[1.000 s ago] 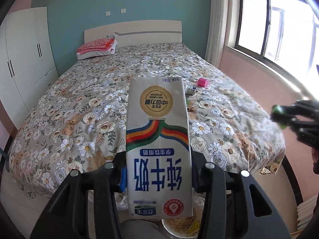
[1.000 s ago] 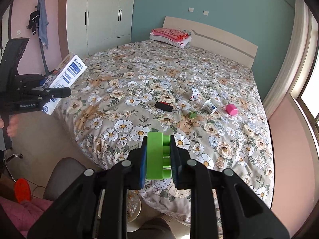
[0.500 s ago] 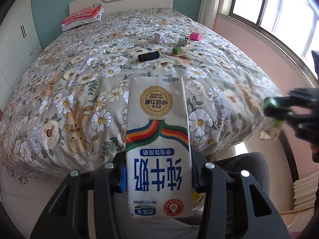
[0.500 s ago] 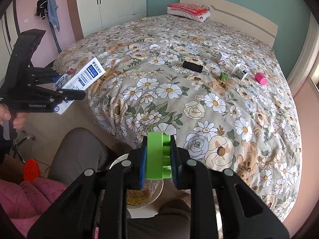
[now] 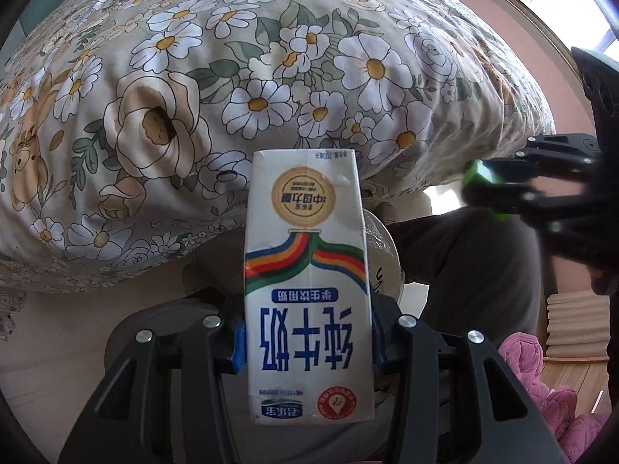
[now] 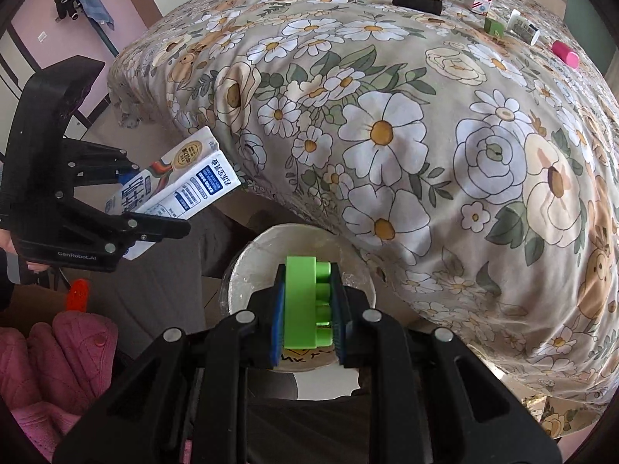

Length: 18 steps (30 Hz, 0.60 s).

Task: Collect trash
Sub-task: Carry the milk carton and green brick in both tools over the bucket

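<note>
While the left gripper has its jaws clamped on a white milk carton beside the floral bed, the right gripper squeezes a green block. Both hang above a white bin on the floor.

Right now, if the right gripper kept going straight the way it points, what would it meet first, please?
Probably the white bin just beyond the green block clamped in the right gripper; its open mouth lies right past the fingertips, though depth is uncertain.
</note>
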Available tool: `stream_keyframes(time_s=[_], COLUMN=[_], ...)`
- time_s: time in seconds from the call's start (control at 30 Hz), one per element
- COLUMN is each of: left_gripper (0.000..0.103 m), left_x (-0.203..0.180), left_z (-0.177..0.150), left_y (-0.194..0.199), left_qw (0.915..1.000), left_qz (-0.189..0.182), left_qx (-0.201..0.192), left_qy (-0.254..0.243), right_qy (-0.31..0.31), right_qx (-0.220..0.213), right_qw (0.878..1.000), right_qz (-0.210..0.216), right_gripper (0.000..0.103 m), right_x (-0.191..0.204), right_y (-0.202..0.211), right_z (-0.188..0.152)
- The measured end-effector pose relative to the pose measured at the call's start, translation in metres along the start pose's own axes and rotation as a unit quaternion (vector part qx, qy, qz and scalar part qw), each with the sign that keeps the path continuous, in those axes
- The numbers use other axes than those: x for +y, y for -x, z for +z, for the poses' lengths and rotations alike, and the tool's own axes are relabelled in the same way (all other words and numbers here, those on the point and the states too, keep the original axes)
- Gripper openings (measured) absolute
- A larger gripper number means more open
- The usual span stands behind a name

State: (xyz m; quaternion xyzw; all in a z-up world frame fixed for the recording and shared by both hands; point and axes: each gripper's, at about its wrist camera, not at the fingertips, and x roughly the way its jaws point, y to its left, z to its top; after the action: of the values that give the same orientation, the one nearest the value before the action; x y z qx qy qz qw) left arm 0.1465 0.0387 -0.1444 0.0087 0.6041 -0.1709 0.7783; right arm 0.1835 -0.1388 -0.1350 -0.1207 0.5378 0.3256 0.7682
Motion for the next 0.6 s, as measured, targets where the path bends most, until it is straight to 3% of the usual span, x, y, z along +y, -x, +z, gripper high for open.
stream_keyframes(time_s=[0.6], left_gripper=[0.048], left_x=[0.003], left_z=[-0.017], left_y=[-0.141], left_qw=[0.9889], left_qz=[-0.054], left_qx=[0.136], left_qy=[0.026], right_qy=[-0.028], right_qx=[0.139], right_qw=[0.989], right_qz=[0.051], right_gripper=[0.022], right_x=[0.001], right_y=[-0.147], right_z=[-0.044])
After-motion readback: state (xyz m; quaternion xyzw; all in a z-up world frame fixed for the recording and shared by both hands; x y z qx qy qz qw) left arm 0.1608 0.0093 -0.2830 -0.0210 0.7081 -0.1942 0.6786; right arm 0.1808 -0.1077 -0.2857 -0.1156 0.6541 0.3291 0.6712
